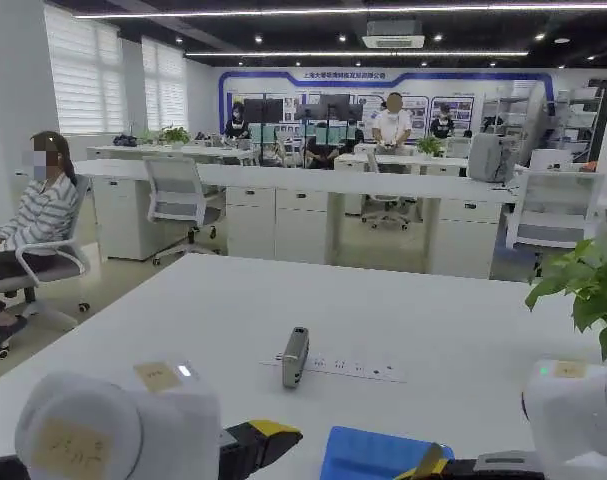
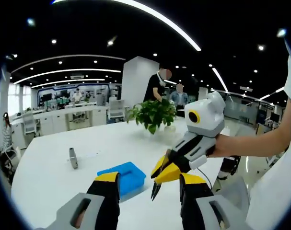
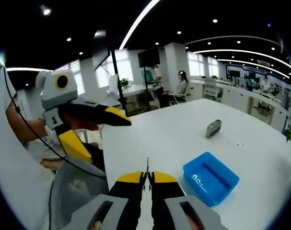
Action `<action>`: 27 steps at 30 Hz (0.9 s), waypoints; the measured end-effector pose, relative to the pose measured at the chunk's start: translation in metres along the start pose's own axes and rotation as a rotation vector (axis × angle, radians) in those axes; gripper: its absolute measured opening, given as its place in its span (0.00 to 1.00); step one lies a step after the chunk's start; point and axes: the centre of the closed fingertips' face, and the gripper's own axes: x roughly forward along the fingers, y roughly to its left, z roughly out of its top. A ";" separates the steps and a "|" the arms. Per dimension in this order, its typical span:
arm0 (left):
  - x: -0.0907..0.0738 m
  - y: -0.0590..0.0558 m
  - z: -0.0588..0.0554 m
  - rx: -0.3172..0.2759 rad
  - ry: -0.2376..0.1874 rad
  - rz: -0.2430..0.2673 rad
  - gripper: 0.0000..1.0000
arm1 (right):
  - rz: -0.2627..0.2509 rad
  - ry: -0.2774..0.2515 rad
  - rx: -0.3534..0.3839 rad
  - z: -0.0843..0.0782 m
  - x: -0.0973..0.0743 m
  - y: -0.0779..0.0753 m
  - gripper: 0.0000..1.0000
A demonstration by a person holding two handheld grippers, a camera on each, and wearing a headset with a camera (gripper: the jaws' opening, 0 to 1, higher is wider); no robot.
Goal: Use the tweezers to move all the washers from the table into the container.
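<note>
R gripper (image 3: 147,177) jaws pinching tweezers (image 3: 147,166), prob. mostly hidden, L gripper (image 2: 150,179) jaws spread, blue container (image 1: 375,452) cut off at head view's bottom edge

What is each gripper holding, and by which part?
Right gripper pinches the tweezers by their handle end, tips sticking out; left gripper holds nothing.

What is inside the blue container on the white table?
The blue container looks mostly bare; small pale marks lie near one wall, too small to call washers. Its near wall hides some floor.
</note>
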 end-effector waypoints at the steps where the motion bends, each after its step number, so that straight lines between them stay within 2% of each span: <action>1: 0.001 -0.002 0.000 -0.013 0.005 -0.022 0.41 | 0.023 -0.001 -0.004 -0.001 0.000 0.005 0.02; 3: 0.003 -0.010 0.003 -0.033 0.003 -0.086 0.32 | 0.073 0.030 0.002 -0.007 0.001 0.018 0.02; 4: 0.004 -0.016 0.003 -0.037 0.010 -0.131 0.29 | 0.083 0.033 -0.006 -0.008 0.001 0.021 0.02; 6: 0.005 -0.025 0.001 -0.055 0.035 -0.195 0.26 | 0.119 0.052 -0.037 -0.011 0.002 0.031 0.02; 8: 0.004 -0.040 -0.003 -0.075 0.067 -0.299 0.19 | 0.157 0.075 -0.064 -0.013 0.002 0.040 0.02; 9: 0.005 -0.043 -0.003 -0.073 0.068 -0.319 0.15 | 0.186 0.084 -0.075 -0.014 0.002 0.046 0.02; 11: 0.006 -0.046 -0.005 -0.048 0.077 -0.341 0.14 | 0.213 0.098 -0.090 -0.015 0.003 0.052 0.02; 13: 0.003 -0.055 -0.010 -0.033 0.100 -0.404 0.13 | 0.229 0.109 -0.097 -0.016 0.003 0.056 0.02; 15: 0.002 -0.059 -0.014 -0.011 0.117 -0.438 0.12 | 0.246 0.120 -0.105 -0.018 0.004 0.060 0.02; 17: 0.004 -0.056 -0.018 0.006 0.130 -0.425 0.10 | 0.263 0.131 -0.113 -0.020 0.004 0.063 0.02; 18: 0.004 -0.056 -0.018 0.017 0.131 -0.430 0.07 | 0.274 0.138 -0.123 -0.021 0.003 0.065 0.02; 20: 0.002 -0.062 -0.018 0.036 0.123 -0.472 0.01 | 0.286 0.146 -0.137 -0.022 0.003 0.067 0.02; 23: 0.001 -0.065 -0.020 0.066 0.120 -0.503 0.00 | 0.288 0.154 -0.135 -0.024 0.003 0.066 0.02; 27: 0.003 -0.062 -0.018 0.092 0.104 -0.499 0.00 | 0.283 0.116 -0.133 -0.023 0.002 0.063 0.02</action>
